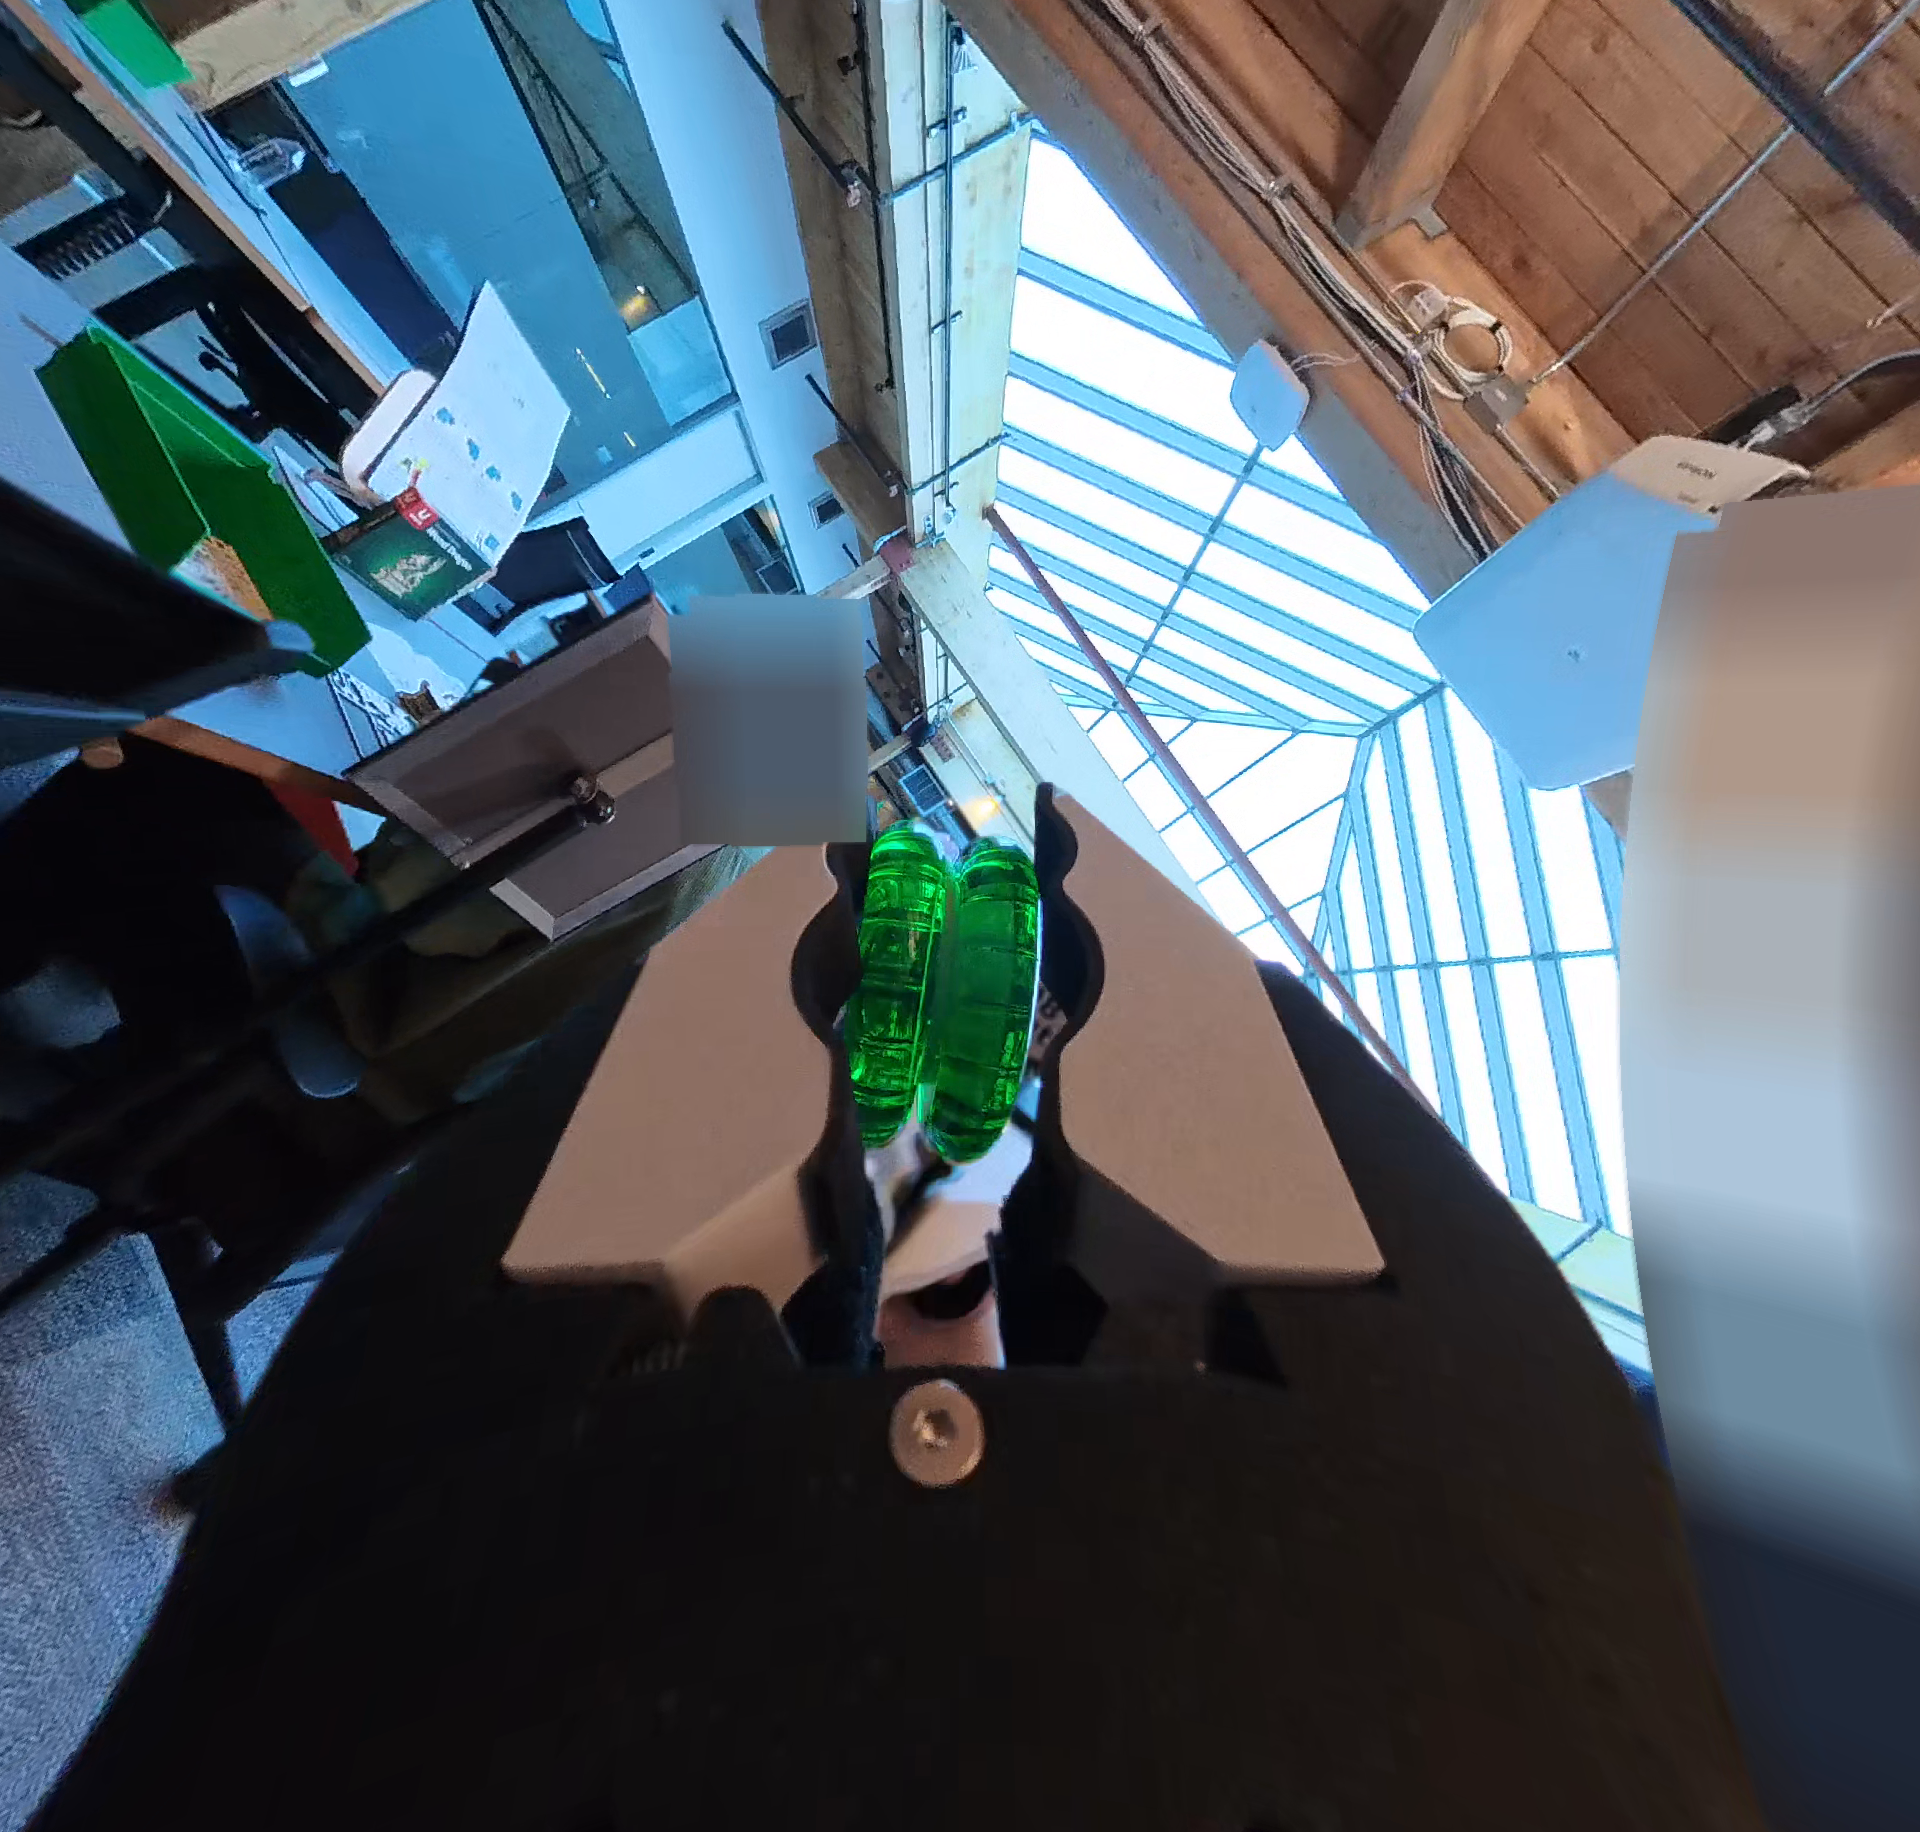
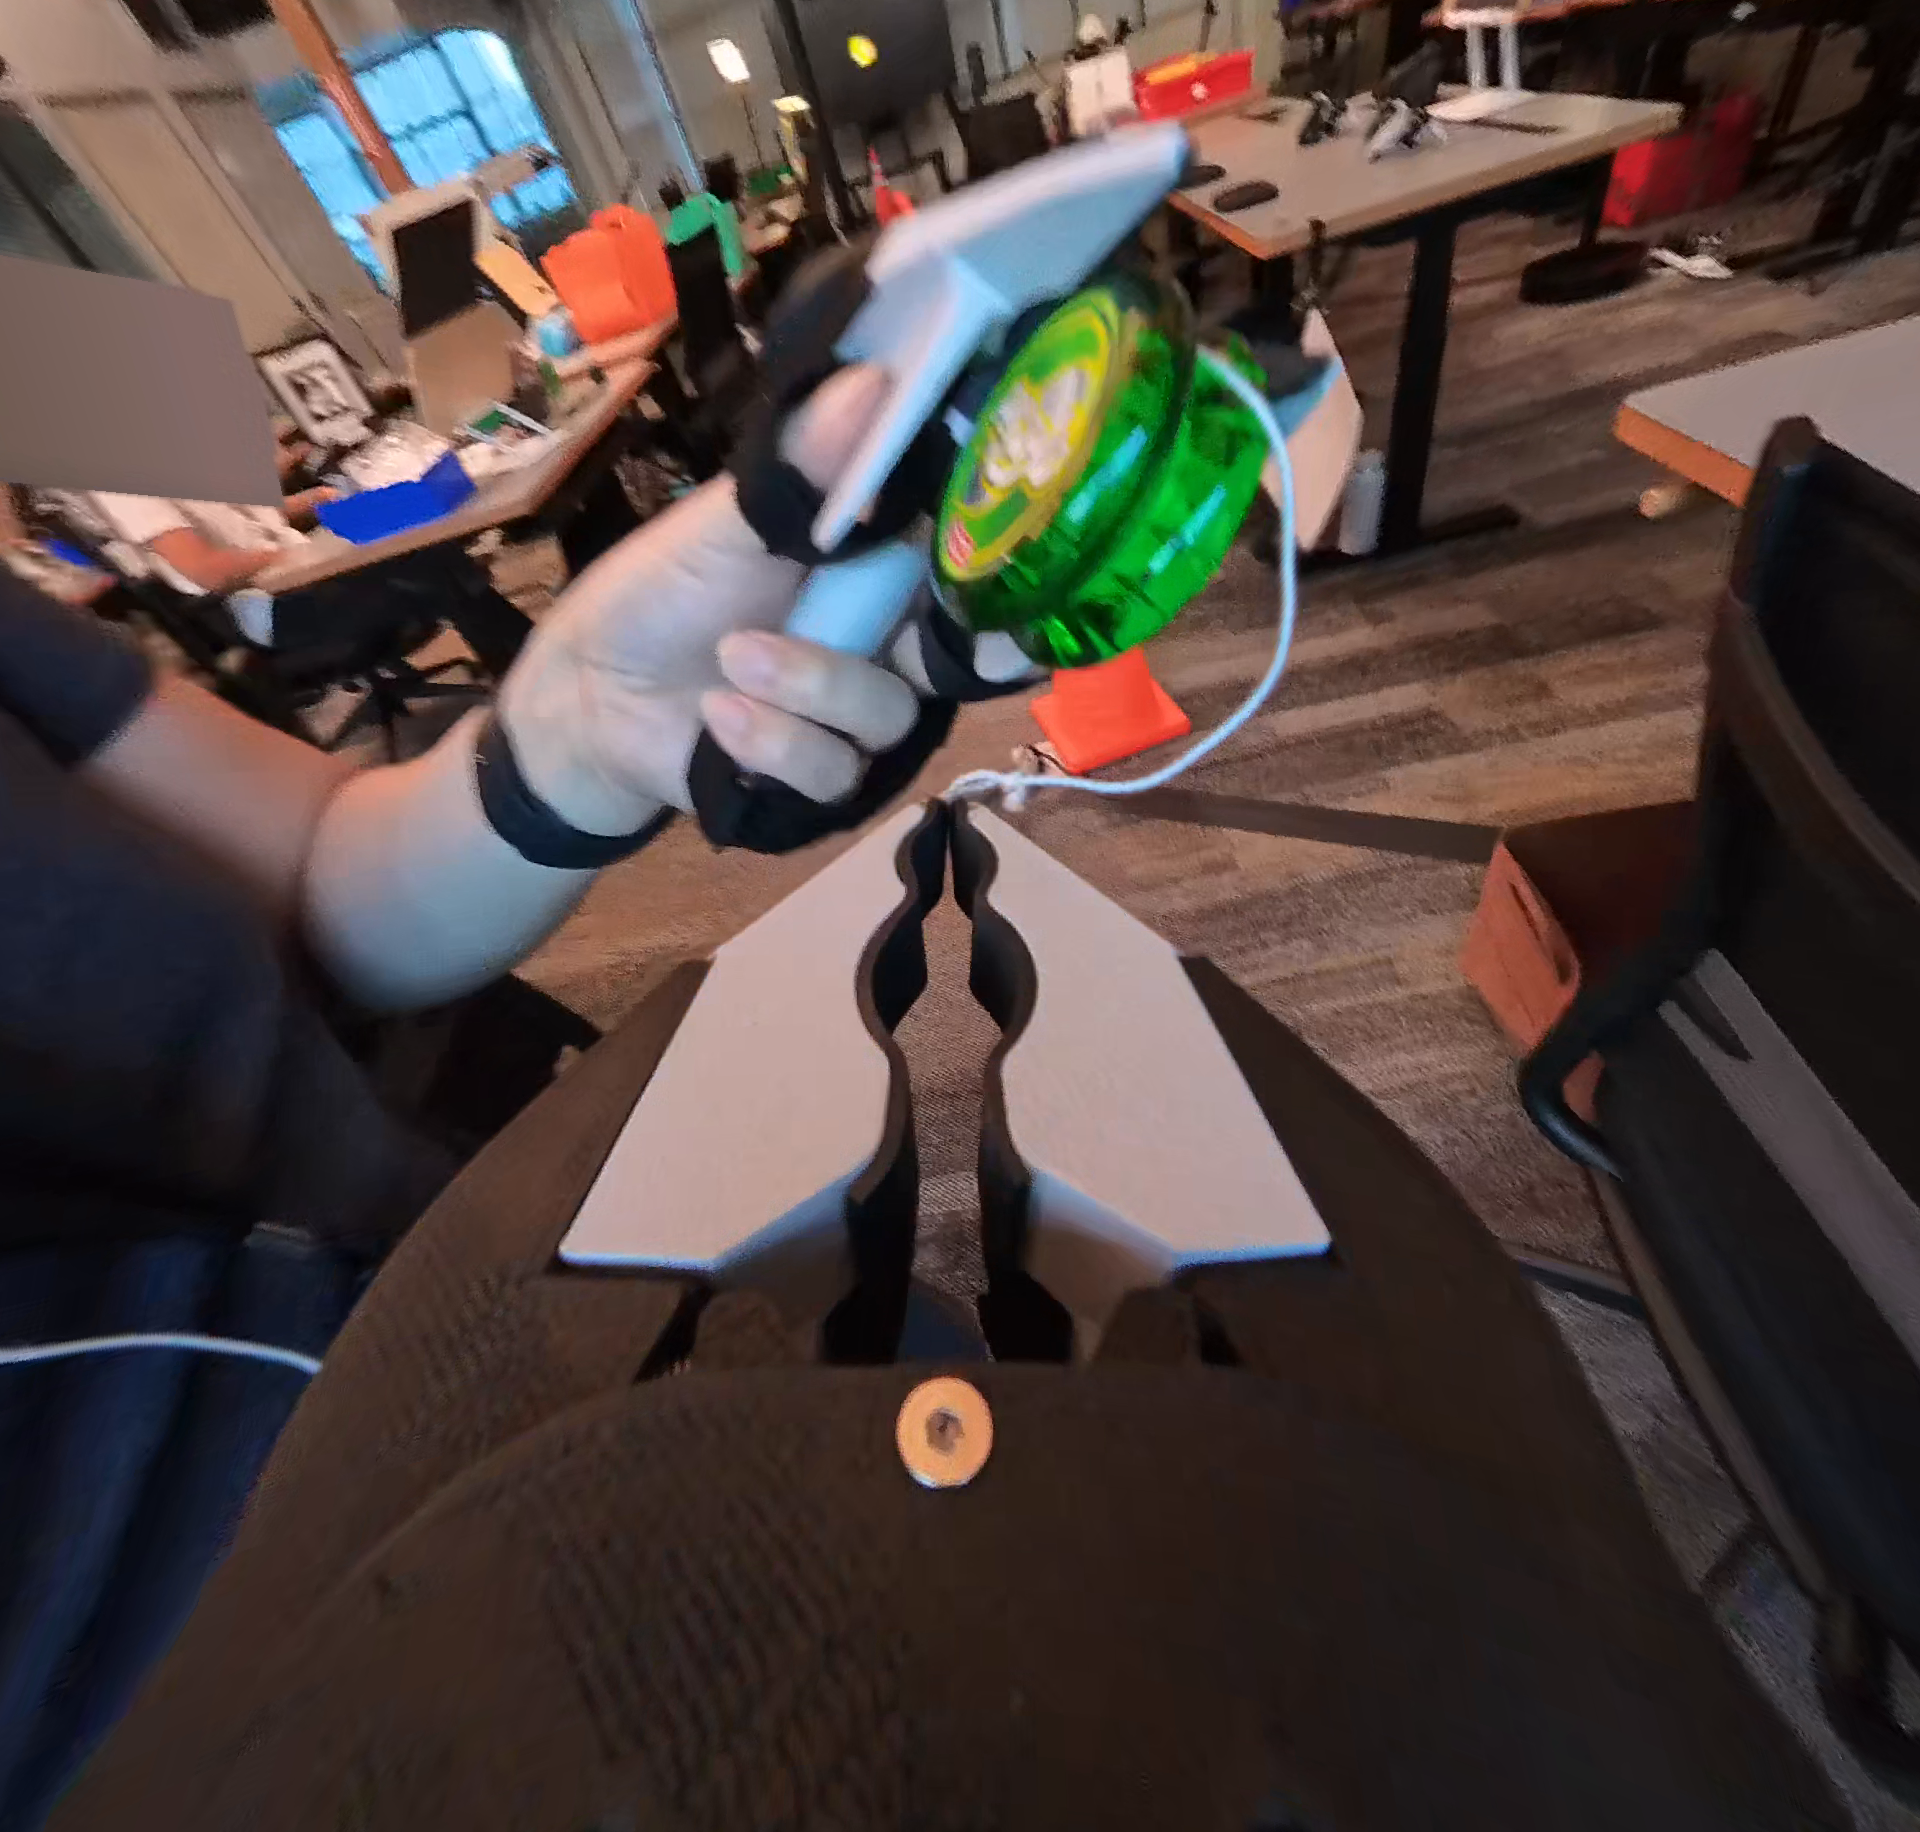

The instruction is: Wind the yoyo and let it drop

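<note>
A clear green yoyo sits edge-on between the fingers of my left gripper, which is shut on it and points up at the ceiling. In the right wrist view the same yoyo shows side-on with a printed face, held by the left gripper in a person's hand. A short white string loops from the yoyo's groove down to my right gripper, which is shut on the knotted string end just below the yoyo.
In the right wrist view, an orange cone stands on the carpet behind the yoyo. A dark chair and a brown box are at the right. Desks with clutter fill the back. The left wrist view shows wooden beams and a skylight.
</note>
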Demonstrator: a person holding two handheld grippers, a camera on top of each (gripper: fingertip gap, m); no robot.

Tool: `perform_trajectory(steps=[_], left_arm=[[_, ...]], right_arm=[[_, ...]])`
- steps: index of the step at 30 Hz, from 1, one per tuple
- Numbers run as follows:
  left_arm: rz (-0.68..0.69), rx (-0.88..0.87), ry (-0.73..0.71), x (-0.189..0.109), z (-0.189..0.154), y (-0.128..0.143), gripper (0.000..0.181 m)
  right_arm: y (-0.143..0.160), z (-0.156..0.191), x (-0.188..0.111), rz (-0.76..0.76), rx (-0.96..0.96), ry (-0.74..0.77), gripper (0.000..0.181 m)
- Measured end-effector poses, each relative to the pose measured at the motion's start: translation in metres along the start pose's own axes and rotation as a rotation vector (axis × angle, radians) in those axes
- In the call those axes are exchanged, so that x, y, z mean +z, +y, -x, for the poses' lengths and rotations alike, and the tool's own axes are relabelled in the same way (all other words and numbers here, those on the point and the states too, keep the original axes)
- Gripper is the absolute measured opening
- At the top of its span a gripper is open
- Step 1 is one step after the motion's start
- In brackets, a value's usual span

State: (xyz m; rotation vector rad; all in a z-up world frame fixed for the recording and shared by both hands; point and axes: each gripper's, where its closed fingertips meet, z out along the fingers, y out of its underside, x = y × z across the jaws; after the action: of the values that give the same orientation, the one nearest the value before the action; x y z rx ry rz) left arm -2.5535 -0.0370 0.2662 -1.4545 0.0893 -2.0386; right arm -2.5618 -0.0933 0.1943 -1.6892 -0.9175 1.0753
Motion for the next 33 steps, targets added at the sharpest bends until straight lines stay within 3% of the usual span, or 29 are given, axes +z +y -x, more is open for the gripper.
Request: perform_trajectory(steps=[3,8,13,16,23,28,33], left_arm=[[0.036,-0.065,0.003,0.003,-0.014,-0.012,0.029],[0.089,0.013,-0.088,0.004,-0.030,-0.040,0.029],[0.124,0.136,-0.128,0.003,-0.034,-0.060,0.028],[0.153,0.223,-0.140,0.013,-0.029,-0.071,0.029],[0.246,0.378,-0.143,0.045,-0.003,-0.100,0.030],[0.343,0.463,-0.149,0.065,0.014,-0.121,0.029],[0.460,0.437,-0.108,0.076,0.030,-0.129,0.029]], right_arm=[[-0.024,-0.017,0.023,-0.050,-0.002,0.106,0.000],[-0.071,-0.019,0.043,-0.214,-0.012,0.112,0.000],[-0.082,-0.026,0.057,-0.166,0.120,0.099,0.000],[-0.086,-0.038,0.061,-0.138,0.263,0.076,0.000],[-0.109,-0.091,0.059,-0.155,0.394,0.023,0.000],[-0.127,-0.134,0.054,-0.150,0.394,0.051,0.000],[-0.143,-0.172,0.051,-0.142,0.373,0.108,0.000]])
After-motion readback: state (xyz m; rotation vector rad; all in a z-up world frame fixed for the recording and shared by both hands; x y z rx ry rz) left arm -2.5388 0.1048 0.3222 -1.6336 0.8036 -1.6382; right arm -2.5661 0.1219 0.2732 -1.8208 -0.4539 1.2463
